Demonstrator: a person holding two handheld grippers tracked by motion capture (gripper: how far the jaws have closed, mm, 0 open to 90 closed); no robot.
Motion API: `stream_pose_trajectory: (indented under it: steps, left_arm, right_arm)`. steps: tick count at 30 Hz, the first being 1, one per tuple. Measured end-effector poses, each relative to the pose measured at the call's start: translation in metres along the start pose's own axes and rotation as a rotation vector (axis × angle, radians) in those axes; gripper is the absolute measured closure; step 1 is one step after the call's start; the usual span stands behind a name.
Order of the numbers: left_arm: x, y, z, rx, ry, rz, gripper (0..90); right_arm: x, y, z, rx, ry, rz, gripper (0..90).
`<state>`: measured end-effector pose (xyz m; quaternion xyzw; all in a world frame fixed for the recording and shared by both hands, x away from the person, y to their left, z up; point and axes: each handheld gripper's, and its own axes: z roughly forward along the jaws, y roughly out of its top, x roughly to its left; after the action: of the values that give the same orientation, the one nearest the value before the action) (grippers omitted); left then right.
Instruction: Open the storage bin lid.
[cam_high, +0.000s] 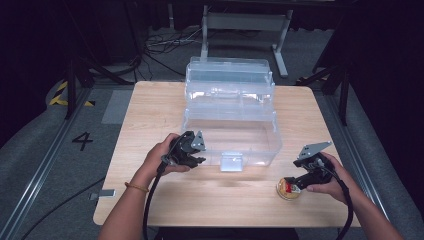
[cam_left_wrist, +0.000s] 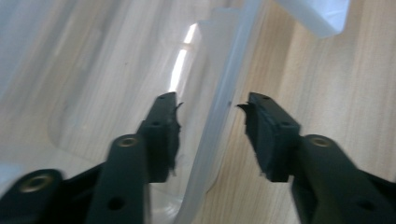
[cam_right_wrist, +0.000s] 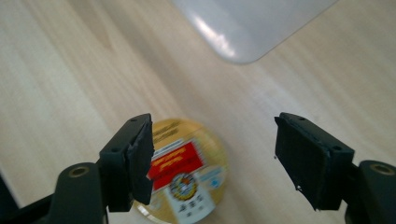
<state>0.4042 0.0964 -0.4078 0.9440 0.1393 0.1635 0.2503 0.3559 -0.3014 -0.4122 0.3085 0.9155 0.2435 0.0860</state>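
A clear plastic box (cam_high: 230, 135) stands on the wooden table with its lid (cam_high: 229, 75) raised at the back. My left gripper (cam_high: 192, 151) is at the box's front left corner. In the left gripper view it (cam_left_wrist: 210, 100) is open, with one jaw on each side of the clear box wall (cam_left_wrist: 219, 126) and a gap on both sides. A small round gold tin (cam_high: 288, 189) with a red and yellow label lies flat near the front right. My right gripper (cam_high: 299, 183) hovers over the tin (cam_right_wrist: 187, 172), open, with the tin below and toward one jaw.
The box's white front latch (cam_high: 233, 161) faces the person. A rounded corner of the box (cam_right_wrist: 252, 28) lies just beyond the tin. Bare wood (cam_high: 220, 200) stretches between the two hands. A metal frame (cam_high: 245, 22) and cables sit on the floor behind the table.
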Motion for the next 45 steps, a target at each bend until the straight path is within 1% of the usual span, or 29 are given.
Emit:
stream_pose_trajectory:
  steps: [1, 2, 3, 4, 6, 7, 8, 9, 10, 11, 13, 14, 15, 16, 17, 19, 21, 23, 24, 25, 27, 29, 32, 34, 36, 38, 40, 42, 45]
  left_arm:
    - [0.000, 0.000, 0.000, 0.000, 0.000, 0.000, 38.2]
    - [-0.004, -0.002, -0.006, -0.020, 0.007, -0.030, 34.7]
    - [-0.004, -0.002, -0.006, -0.020, 0.007, -0.030, 32.4]
    - [-0.006, -0.004, -0.009, -0.025, 0.024, -0.031, 32.4]
    - [-0.011, -0.008, -0.014, -0.030, 0.062, -0.045, 24.5]
    - [-0.012, -0.010, -0.016, -0.035, 0.074, -0.054, 23.1]
    - [-0.014, -0.015, -0.023, -0.059, 0.099, -0.070, 21.7]
    - [-0.014, -0.015, -0.023, -0.059, 0.099, -0.070, 21.3]
    - [-0.015, -0.018, -0.027, -0.077, 0.109, -0.080, 21.3]
    - [-0.017, -0.022, -0.032, -0.094, 0.127, -0.096, 21.1]
    - [-0.021, -0.027, -0.042, -0.124, 0.157, -0.114, 20.1]
    - [-0.024, -0.030, -0.049, -0.125, 0.185, -0.123, 18.8]
    - [-0.027, -0.033, -0.054, -0.130, 0.206, -0.118, 18.5]
    - [-0.028, -0.035, -0.058, -0.143, 0.216, -0.121, 18.2]
    - [-0.029, -0.039, -0.063, -0.157, 0.217, -0.136, 18.4]
    - [-0.031, -0.048, -0.069, -0.191, 0.209, -0.177, 18.3]
    - [-0.031, -0.052, -0.070, -0.190, 0.199, -0.188, 18.4]
    - [-0.033, -0.067, -0.062, -0.154, 0.182, -0.207, 18.6]
    - [-0.033, -0.067, -0.062, -0.154, 0.182, -0.207, 18.7]
    - [-0.034, -0.072, -0.058, -0.138, 0.165, -0.213, 18.7]
    - [-0.038, -0.082, -0.049, -0.113, 0.152, -0.225, 18.8]
    - [-0.041, -0.092, -0.038, -0.103, 0.104, -0.238, 19.7]
    - [-0.043, -0.105, -0.025, -0.079, 0.076, -0.250, 20.5]
    - [-0.043, -0.111, -0.019, -0.091, 0.099, -0.255, 21.7]
    - [-0.041, -0.117, -0.015, -0.102, 0.079, -0.294, 22.0]
    - [-0.039, -0.120, -0.011, -0.090, 0.085, -0.306, 20.9]
    - [-0.037, -0.124, -0.011, -0.108, 0.064, -0.330, 21.2]
    - [-0.035, -0.126, -0.009, -0.117, 0.055, -0.350, 20.8]
    - [-0.034, -0.129, -0.006, -0.109, 0.050, -0.361, 20.4]
  right_arm:
    - [0.000, 0.000, 0.000, 0.000, 0.000, 0.000, 28.6]
    - [0.004, -0.002, 0.001, 0.034, 0.011, 0.002, 27.2]
    - [0.004, -0.002, 0.001, 0.034, 0.011, 0.002, 27.2]
    - [0.005, -0.003, 0.002, 0.046, 0.016, 0.000, 26.5]
    - [0.006, -0.006, 0.004, 0.069, 0.029, 0.020, 25.3]
    - [0.007, -0.007, 0.005, 0.078, 0.034, 0.022, 25.1]
    - [0.007, -0.008, 0.006, 0.088, 0.032, 0.019, 25.1]
    - [0.008, -0.008, 0.008, 0.100, 0.030, 0.020, 25.1]
    - [0.008, -0.008, 0.008, 0.100, 0.030, 0.020, 25.1]
    - [0.009, -0.009, 0.010, 0.115, 0.035, 0.022, 25.2]
    - [0.012, -0.011, 0.015, 0.159, 0.037, 0.006, 25.2]
    - [0.013, -0.011, 0.017, 0.183, 0.040, -0.002, 24.4]
    - [0.015, -0.012, 0.020, 0.202, 0.057, -0.005, 22.2]
    - [0.016, -0.012, 0.021, 0.210, 0.050, -0.020, 22.3]
    - [0.017, -0.012, 0.022, 0.219, 0.042, -0.028, 22.2]
    - [0.017, -0.012, 0.024, 0.215, 0.036, -0.028, 21.7]
    - [0.017, -0.012, 0.026, 0.212, 0.039, -0.020, 21.1]
    - [0.017, -0.012, 0.030, 0.227, 0.038, -0.028, 20.2]
    - [0.017, -0.012, 0.030, 0.227, 0.038, -0.028, 20.2]
    - [0.017, -0.011, 0.031, 0.233, 0.037, -0.031, 20.1]
    - [0.018, -0.009, 0.032, 0.244, 0.038, -0.036, 20.0]
    - [0.018, -0.006, 0.035, 0.262, 0.037, -0.039, 19.4]
    - [0.017, -0.002, 0.040, 0.273, 0.043, -0.038, 19.0]
    - [0.018, 0.000, 0.045, 0.280, 0.040, -0.039, 19.0]
    - [0.019, 0.001, 0.049, 0.279, 0.038, -0.038, 19.5]
    - [0.018, 0.001, 0.050, 0.277, 0.038, -0.040, 19.8]
    - [0.017, 0.001, 0.051, 0.270, 0.037, -0.034, 19.9]
    - [0.016, 0.002, 0.051, 0.272, 0.040, -0.044, 20.0]
    - [0.016, 0.003, 0.051, 0.277, 0.037, -0.056, 20.1]
